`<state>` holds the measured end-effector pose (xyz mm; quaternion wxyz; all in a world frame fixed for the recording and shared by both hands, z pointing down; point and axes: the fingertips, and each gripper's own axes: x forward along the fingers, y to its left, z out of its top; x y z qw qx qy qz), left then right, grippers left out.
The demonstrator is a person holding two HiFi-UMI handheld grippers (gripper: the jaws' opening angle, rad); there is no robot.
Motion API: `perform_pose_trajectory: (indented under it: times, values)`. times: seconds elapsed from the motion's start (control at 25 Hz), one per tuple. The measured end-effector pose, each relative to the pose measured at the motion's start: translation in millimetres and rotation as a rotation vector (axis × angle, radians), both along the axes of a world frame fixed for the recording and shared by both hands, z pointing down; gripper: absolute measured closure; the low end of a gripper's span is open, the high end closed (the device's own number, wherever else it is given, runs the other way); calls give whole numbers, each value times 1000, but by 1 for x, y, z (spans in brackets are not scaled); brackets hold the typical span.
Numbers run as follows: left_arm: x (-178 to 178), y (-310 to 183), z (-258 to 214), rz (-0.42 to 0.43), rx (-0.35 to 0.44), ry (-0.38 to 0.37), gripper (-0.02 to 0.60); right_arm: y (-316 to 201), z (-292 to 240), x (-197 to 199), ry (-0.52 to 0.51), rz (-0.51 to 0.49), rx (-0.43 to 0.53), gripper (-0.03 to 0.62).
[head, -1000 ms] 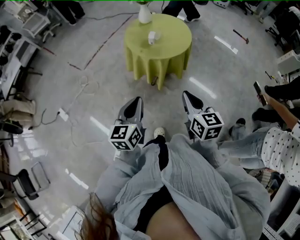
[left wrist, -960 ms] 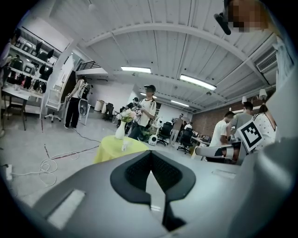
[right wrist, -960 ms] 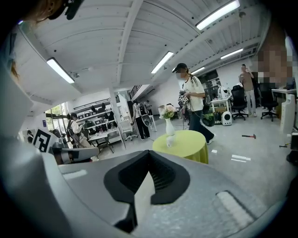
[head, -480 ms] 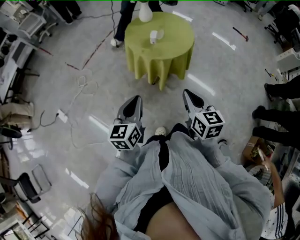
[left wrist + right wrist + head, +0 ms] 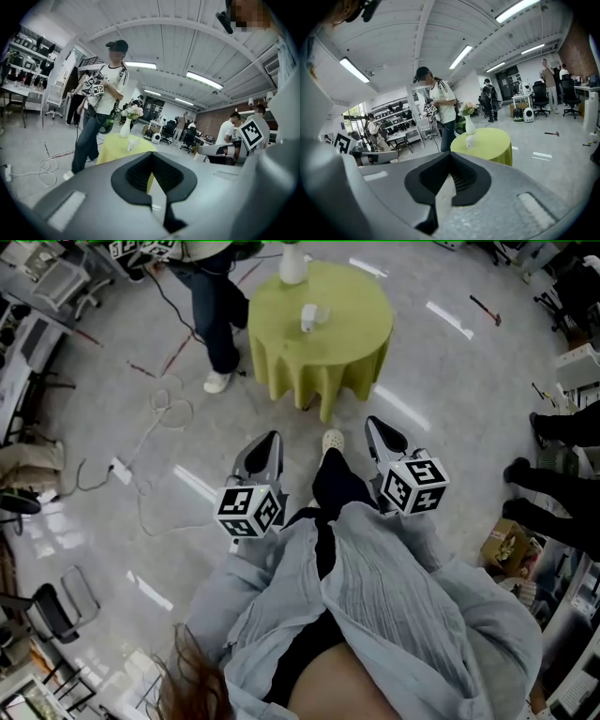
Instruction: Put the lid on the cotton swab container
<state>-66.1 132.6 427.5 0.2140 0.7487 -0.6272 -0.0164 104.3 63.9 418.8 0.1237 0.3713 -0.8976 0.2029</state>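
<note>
I am holding both grippers out short of the round green table (image 5: 352, 334), well apart from it. Left gripper (image 5: 270, 441): jaws pressing together, nothing between them. Right gripper (image 5: 377, 429): likewise closed and empty. Cotton swab container (image 5: 308, 317) is sitting near the table's middle, with a white vase (image 5: 292, 268) at its far edge. Lid too small to make out. Another person (image 5: 214, 306) is standing just beside the table

The bench (image 5: 349, 302) stood at the upper centre of the head view, with a vase (image 5: 292, 266) at its far edge and a small container (image 5: 308, 317) near its middle. A person (image 5: 214, 310) stood just left of it, and cables (image 5: 159, 414) lay on the floor (image 5: 450, 390) further left.
</note>
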Motion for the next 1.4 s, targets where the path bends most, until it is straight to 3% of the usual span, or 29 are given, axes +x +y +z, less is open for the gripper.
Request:
perform_pose_trajectory:
  times: [0.48,1.4]
  values:
    - [-33,-109,-17,-27,10,-27,566,-115,-8,-47,-7,-65,-7,592]
    - [-64,-247,-10,-99,-32,-5,566,-261,8,-87,6,-140,-70,592]
